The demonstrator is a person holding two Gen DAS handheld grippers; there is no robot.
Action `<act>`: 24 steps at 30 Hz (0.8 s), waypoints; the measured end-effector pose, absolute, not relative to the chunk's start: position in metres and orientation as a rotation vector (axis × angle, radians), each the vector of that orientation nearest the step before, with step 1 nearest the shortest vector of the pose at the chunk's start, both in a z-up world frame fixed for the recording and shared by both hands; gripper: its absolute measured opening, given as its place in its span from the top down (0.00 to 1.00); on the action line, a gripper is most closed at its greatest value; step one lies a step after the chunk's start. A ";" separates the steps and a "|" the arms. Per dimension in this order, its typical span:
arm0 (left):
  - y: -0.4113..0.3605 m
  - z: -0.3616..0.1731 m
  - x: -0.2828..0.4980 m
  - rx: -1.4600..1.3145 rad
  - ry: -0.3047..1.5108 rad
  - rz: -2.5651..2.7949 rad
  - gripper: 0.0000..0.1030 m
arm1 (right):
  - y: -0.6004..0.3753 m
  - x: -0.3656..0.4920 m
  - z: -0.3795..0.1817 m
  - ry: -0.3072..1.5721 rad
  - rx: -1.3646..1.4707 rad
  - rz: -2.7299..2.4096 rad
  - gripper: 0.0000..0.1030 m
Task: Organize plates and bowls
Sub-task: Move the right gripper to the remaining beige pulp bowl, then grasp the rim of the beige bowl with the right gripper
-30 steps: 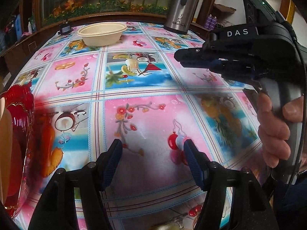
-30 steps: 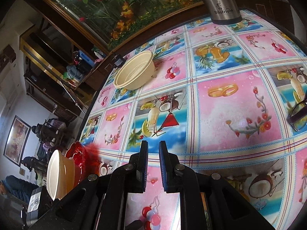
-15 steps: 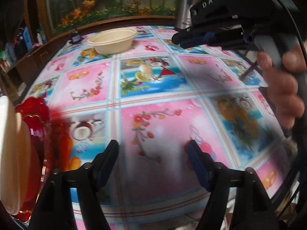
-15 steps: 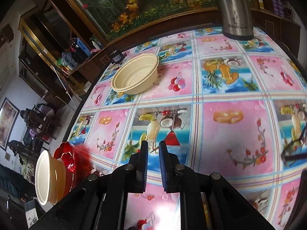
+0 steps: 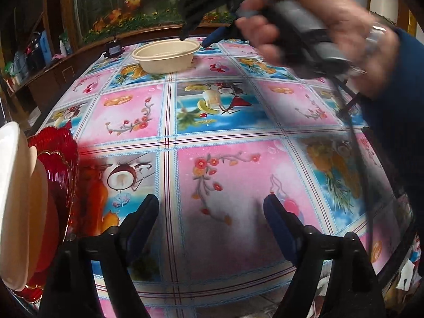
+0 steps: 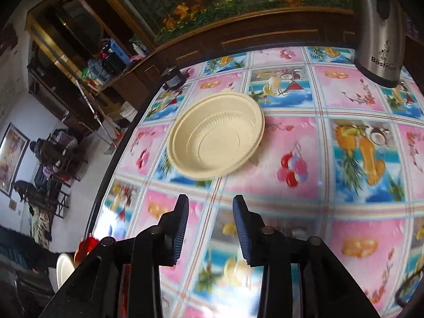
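A cream bowl (image 5: 165, 55) (image 6: 216, 137) stands empty near the far side of the patterned table (image 5: 225, 185). My right gripper (image 6: 210, 206) hovers just short of the bowl's near rim; its jaws are opening with nothing between them. The hand (image 5: 318, 18) holding it crosses the top of the left wrist view. At the table's left edge a red glass plate (image 5: 57, 175) holds a cream bowl and a white one (image 5: 13, 198), seen edge-on. My left gripper (image 5: 212, 220) stands open and is still widening over bare tablecloth to the right of that stack, empty.
A steel kettle (image 6: 379, 39) stands at the far right of the table. A small black device (image 6: 173, 78) sits at the far edge behind the bowl. Dark glasses (image 5: 347, 108) lie near the right edge. Wooden cabinets run behind the table.
My right gripper has travelled across the table to the cream bowl and its shut jaws have parted. The left gripper's jaws have widened, and the stack at the left shows more.
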State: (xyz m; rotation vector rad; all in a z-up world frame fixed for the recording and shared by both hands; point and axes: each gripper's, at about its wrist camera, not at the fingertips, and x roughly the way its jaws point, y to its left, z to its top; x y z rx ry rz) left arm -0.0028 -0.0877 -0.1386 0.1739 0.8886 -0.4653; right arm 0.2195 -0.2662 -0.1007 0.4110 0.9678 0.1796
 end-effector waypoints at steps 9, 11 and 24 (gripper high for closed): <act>-0.086 -0.142 0.002 0.143 0.916 -0.489 0.22 | -0.287 0.265 -0.141 0.995 0.524 0.123 0.70; -0.087 -0.142 0.002 0.147 0.915 -0.487 0.22 | -0.291 0.255 -0.141 0.990 0.542 0.123 0.80; -0.073 -0.135 -0.003 0.088 0.866 -0.441 0.22 | -0.326 0.095 -0.115 0.934 0.502 0.072 0.88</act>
